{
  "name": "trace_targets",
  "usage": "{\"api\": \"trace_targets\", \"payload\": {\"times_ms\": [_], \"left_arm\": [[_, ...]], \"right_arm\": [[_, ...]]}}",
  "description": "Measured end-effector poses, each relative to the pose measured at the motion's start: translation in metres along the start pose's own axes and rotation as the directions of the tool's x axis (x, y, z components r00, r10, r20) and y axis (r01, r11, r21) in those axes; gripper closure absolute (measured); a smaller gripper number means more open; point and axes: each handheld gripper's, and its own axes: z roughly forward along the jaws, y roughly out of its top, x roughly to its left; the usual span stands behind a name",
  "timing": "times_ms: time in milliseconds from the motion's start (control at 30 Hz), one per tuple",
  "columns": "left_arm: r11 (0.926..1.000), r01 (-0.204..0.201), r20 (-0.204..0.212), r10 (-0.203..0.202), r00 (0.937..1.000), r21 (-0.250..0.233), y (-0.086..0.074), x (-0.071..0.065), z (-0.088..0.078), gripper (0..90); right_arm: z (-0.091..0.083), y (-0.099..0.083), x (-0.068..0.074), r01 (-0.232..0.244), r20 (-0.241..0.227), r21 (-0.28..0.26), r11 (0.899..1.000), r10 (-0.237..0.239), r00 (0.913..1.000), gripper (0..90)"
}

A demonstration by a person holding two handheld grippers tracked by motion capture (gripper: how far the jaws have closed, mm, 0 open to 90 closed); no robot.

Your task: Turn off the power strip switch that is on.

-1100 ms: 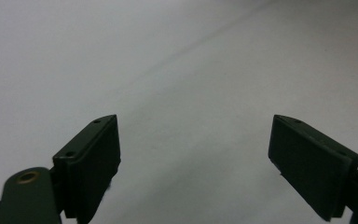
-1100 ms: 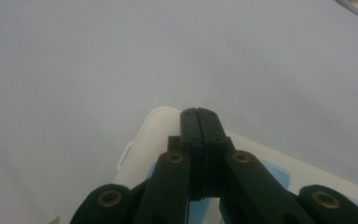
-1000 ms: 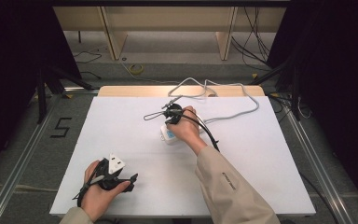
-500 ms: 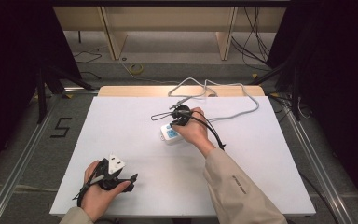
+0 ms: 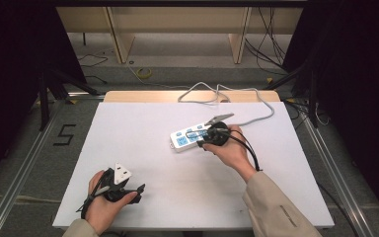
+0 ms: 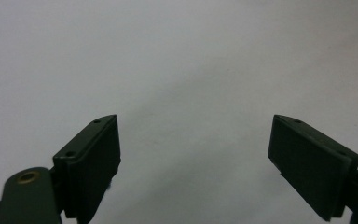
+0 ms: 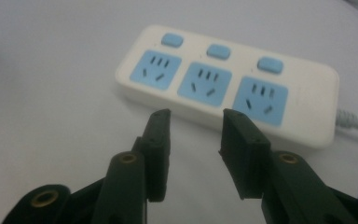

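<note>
The right gripper (image 7: 193, 116), jaws partly apart, hovered just near the strip (image 7: 223, 81); a nudge could slide it. The left gripper (image 6: 193, 154) gaped, empty.

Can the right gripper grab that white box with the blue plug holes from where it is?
Probably yes. The right gripper has its jaws open, right beside the power strip, with only bare white table between them. Nothing is plugged in or blocking it. The jaws look too narrow for its width, so they may need to open more.
</note>
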Motion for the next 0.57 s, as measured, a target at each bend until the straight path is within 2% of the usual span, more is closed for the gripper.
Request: {"api": "trace_targets", "payload": {"times_ms": [233,400,500,567], "left_arm": [[0.9999,0.01,-0.002,-0.01,0.9999,0.005,-0.001,0.001,0.0,16.5],[1.0,0.01,0.0,-0.01,1.0,0.001,-0.001,0.001,0.001,16.4],[0.9998,0.02,0.006,-0.02,0.9998,-0.002,-0.001,0.002,0.001,16.5],[0.9996,0.027,0.006,-0.027,0.9996,-0.01,-0.002,0.002,0.003,16.2]], "right_arm": [[-0.05,-0.066,-0.001,-0.021,-0.003,-0.077,0.997,0.021,0.9998,56.3],[-0.083,-0.114,0.001,-0.062,-0.006,-0.18,0.982,0.062,0.9981,50.9],[-0.095,-0.133,0.002,-0.064,0.001,-0.209,0.976,0.065,0.9979,48.5],[-0.098,-0.137,0.002,-0.065,0.002,-0.217,0.974,0.067,0.9977,48.0]]}}
